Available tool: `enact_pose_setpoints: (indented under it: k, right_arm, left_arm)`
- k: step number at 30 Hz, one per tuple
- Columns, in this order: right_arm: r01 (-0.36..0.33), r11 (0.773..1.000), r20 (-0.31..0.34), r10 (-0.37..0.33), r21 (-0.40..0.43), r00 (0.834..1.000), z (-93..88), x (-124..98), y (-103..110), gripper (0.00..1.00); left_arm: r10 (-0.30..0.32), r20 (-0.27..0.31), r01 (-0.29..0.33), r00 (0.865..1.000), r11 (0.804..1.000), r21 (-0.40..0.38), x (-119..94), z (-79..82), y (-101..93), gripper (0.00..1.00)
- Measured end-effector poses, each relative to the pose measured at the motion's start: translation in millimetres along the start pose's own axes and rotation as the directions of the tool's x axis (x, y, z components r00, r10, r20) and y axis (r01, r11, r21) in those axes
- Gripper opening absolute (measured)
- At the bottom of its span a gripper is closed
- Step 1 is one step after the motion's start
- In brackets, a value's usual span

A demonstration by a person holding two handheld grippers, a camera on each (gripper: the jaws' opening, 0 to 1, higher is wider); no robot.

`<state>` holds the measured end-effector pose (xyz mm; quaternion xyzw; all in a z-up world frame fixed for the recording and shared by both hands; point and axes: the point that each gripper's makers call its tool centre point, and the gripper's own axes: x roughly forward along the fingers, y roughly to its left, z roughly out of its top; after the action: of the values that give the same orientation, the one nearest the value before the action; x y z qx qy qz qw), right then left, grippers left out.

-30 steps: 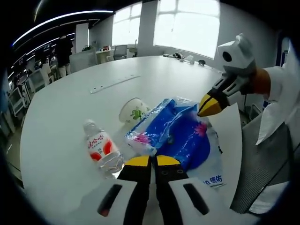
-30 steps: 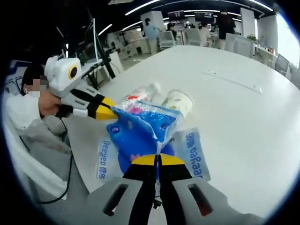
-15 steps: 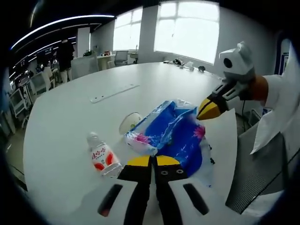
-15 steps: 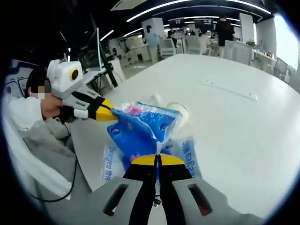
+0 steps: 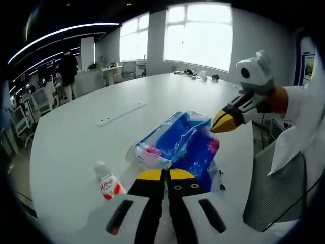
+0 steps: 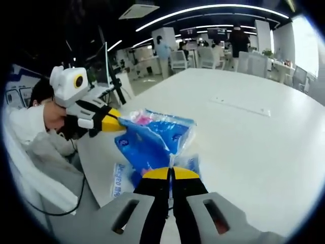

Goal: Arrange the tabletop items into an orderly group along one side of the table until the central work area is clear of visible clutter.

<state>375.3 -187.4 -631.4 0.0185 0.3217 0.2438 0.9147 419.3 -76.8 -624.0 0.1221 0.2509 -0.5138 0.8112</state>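
Observation:
A blue and clear plastic tissue pack (image 5: 180, 140) with pink print hangs above the white table (image 5: 76, 137), held at both ends. My left gripper (image 5: 165, 175) is shut on its near edge. My right gripper (image 5: 223, 122) comes in from the right, shut on the far corner. A small water bottle (image 5: 107, 185) with a red label lies on the table below left. In the right gripper view, my right gripper (image 6: 171, 174) pinches the pack (image 6: 152, 137), and the left gripper (image 6: 112, 125) grips its far left corner.
A long pale strip (image 5: 122, 114) lies flat on the table beyond the pack, also seen as the strip (image 6: 241, 107). A person in white (image 6: 35, 127) sits at the table's edge. Office chairs and desks (image 6: 203, 51) stand far behind.
Both grippers have risen with the pack, so the table and bottle look farther away. The paper cup seen earlier is now hidden behind the pack.

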Motion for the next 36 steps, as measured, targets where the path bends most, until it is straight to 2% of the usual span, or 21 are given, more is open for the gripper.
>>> enact_pose_setpoints:
  k: [14,36]
  right_arm:
    - [0.032,0.999,0.061,-0.030,-0.026,0.998,18.3,-31.2,-17.4,0.00]
    - [0.127,0.990,0.148,-0.116,-0.066,0.982,51.0,-89.7,-82.6,0.00]
  left_arm:
    - [0.007,0.050,-0.008,0.999,0.999,0.034,3.1,38.5,-15.4,0.00]
    - [-0.007,0.129,-0.005,0.992,0.996,0.095,45.7,118.4,-46.2,0.00]
